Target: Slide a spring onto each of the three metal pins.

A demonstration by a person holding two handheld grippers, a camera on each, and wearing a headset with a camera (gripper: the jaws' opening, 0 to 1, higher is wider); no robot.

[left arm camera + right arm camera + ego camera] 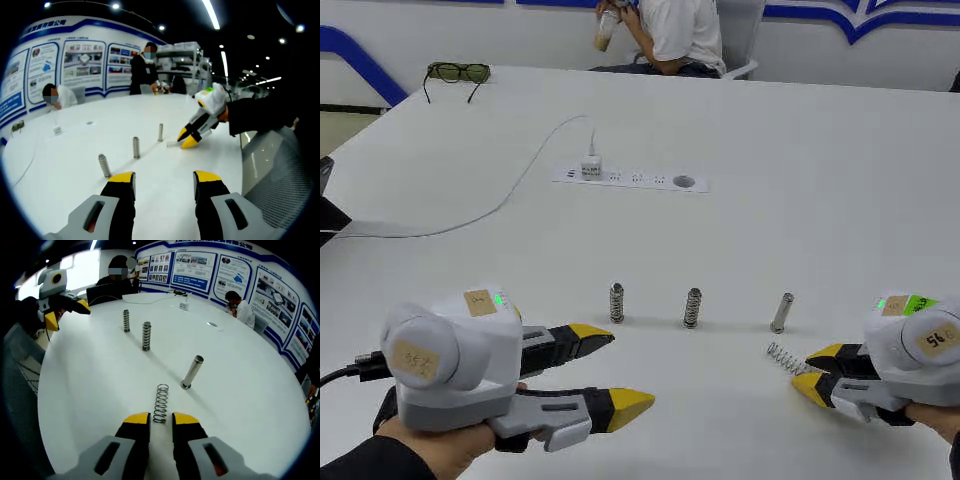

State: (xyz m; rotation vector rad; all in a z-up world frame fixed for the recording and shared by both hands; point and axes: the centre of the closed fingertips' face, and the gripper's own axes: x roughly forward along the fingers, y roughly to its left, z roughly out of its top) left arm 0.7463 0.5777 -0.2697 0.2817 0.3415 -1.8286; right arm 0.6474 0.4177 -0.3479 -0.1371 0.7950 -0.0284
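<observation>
Spring number three lies flat on the table, dead ahead of the right hand-held gripper. Its long axis runs straight out along the line of the jaws, near end right at the yellow tips. The jaws are drawn in to a slim gap around that end. Whether they actually pinch the coil or only bracket it, the pictures do not settle.

Just past the spring's far end, a touch to the right in the right gripper view, stands the bare pin — upright, nothing on it. That is the relation that counts: the spring is horizontal, the pin vertical, so the coil probably has to be tipped up on end before its open mouth can drop over the pin top. The trip itself looks short, since spring and pin sit near one another.

Further along the row, the middle pin and the far-left pin each already wear a spring, so by the look of it two of three are done.

The left hand-held gripper hangs over the table near the far-left pin with its jaws spread wide and nothing between them. It sits well apart from the loose spring — the right side is plainly the nearer one, and the last fitting looks like its job.
</observation>
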